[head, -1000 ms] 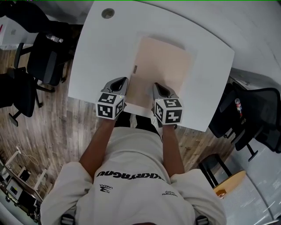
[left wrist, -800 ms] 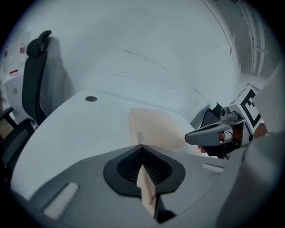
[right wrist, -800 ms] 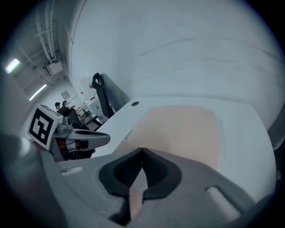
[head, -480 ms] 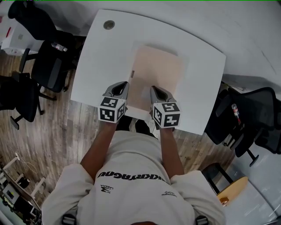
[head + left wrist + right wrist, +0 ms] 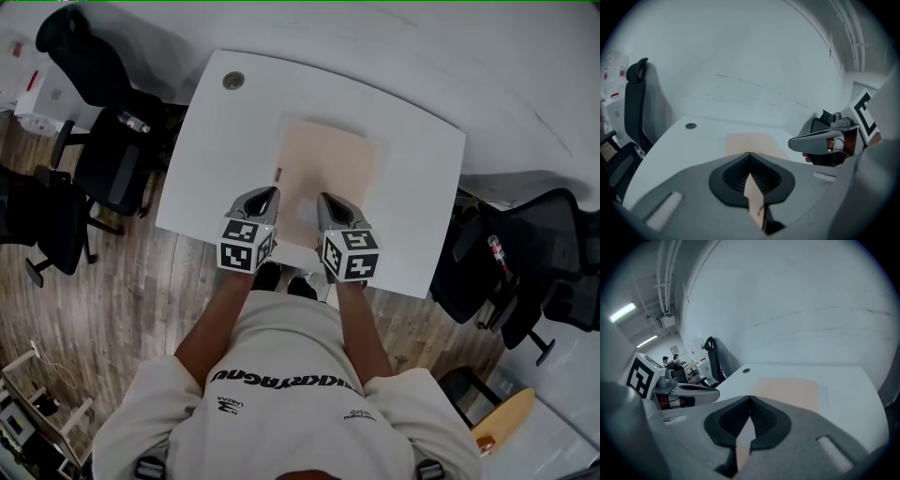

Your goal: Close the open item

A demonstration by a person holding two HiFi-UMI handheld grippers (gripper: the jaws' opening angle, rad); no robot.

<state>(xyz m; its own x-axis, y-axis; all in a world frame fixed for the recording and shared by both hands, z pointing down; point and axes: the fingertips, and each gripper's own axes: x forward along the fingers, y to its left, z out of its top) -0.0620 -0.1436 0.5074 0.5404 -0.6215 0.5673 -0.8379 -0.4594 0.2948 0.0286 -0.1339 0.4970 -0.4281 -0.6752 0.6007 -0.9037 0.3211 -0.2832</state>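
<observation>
On the white counter [image 5: 417, 178] lies one flat beige folder [image 5: 328, 164], mid-counter, with bare white all round it. Two claws, left [image 5: 269, 194] and right [image 5: 323, 199], both clenched, sit at its near edge.

The left gripper [image 5: 270, 193] and right gripper [image 5: 324, 198] have drawn slightly closer together over the near end of the folder [image 5: 328, 159]. In the head view the desk [image 5: 216, 141] now looks smaller and lower, and more of the chairs [image 5: 112, 159] shows.
</observation>
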